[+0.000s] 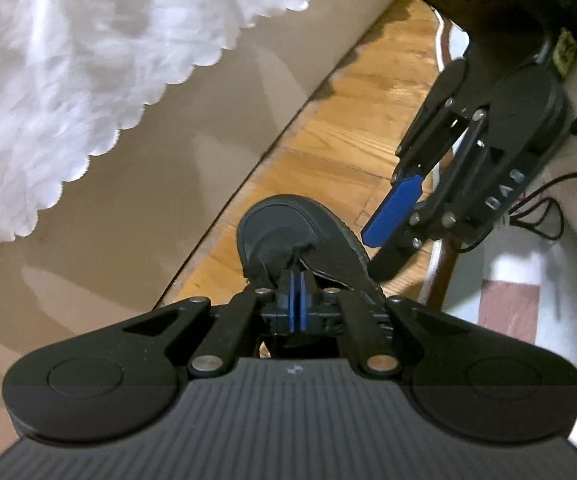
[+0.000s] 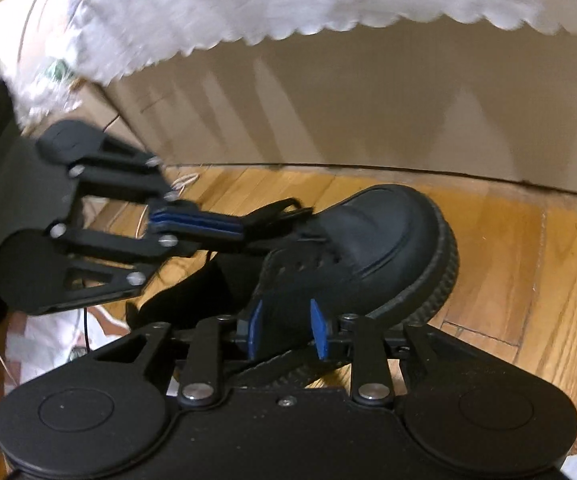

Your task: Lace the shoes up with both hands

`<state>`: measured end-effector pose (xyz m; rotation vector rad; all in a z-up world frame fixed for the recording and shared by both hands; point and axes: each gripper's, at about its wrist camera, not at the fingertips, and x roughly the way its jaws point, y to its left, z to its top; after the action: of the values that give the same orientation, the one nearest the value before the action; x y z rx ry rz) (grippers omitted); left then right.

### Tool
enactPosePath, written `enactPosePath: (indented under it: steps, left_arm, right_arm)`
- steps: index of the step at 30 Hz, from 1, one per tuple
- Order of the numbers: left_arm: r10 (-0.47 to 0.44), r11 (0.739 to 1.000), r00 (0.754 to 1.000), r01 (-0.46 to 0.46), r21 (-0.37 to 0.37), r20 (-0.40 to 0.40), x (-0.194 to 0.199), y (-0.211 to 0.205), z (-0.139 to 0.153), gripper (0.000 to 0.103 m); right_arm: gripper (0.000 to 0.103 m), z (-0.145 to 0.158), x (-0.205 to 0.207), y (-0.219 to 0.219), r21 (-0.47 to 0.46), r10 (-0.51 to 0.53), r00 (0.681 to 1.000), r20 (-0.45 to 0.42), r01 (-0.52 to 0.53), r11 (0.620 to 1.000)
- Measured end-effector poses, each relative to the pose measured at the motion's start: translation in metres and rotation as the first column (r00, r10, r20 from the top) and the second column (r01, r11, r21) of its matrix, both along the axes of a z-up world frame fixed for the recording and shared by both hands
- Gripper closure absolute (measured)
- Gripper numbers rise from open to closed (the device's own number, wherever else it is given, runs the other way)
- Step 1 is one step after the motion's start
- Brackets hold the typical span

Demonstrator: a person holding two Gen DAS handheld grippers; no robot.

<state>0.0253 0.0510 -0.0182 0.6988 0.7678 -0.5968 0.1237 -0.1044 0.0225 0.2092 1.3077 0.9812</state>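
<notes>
One black shoe (image 2: 372,248) lies on the wood floor (image 2: 528,264) beside a beige wall. The left claw (image 2: 244,226) has its blue pads pressed together over the tongue, pinching something dark; the right claw (image 2: 288,328) gapes narrowly beside the shoe's side.

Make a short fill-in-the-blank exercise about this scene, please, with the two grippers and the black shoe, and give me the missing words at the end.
1. The black shoe stands on a floor made of ____.
2. The pads on the fingers of both grippers are ____ in colour.
3. The left gripper has its jaws ____.
4. The right gripper has its jaws ____, one on each side of the shoe's upper.

Missing words: wood; blue; shut; open
</notes>
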Motion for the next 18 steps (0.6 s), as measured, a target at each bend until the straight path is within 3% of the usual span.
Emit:
enactPosePath:
  steps: [5, 13, 16, 18]
  left_arm:
    - [-0.005, 0.999, 0.998, 0.007, -0.032, 0.067, 0.000, -0.001, -0.015, 0.100]
    - [-0.058, 0.997, 0.994, 0.052, 0.064, 0.090, -0.006, -0.002, -0.021, 0.093]
    - [-0.095, 0.990, 0.990, 0.084, 0.109, 0.104, -0.008, -0.006, -0.028, 0.076]
    - [-0.080, 0.992, 0.992, 0.070, 0.105, 0.101, -0.003, -0.006, -0.036, 0.074]
  right_arm:
    - [0.068, 0.008, -0.010, 0.003, -0.017, -0.017, 1.000, 0.022, 0.017, 1.000]
    - [0.061, 0.015, -0.017, 0.012, -0.066, -0.034, 0.997, 0.064, 0.039, 0.997]
    - [0.059, 0.017, -0.019, 0.020, -0.092, -0.046, 0.996, 0.077, 0.053, 0.994]
    - [0.058, 0.014, -0.020, 0.029, -0.135, -0.043, 0.996, 0.078, 0.053, 0.989]
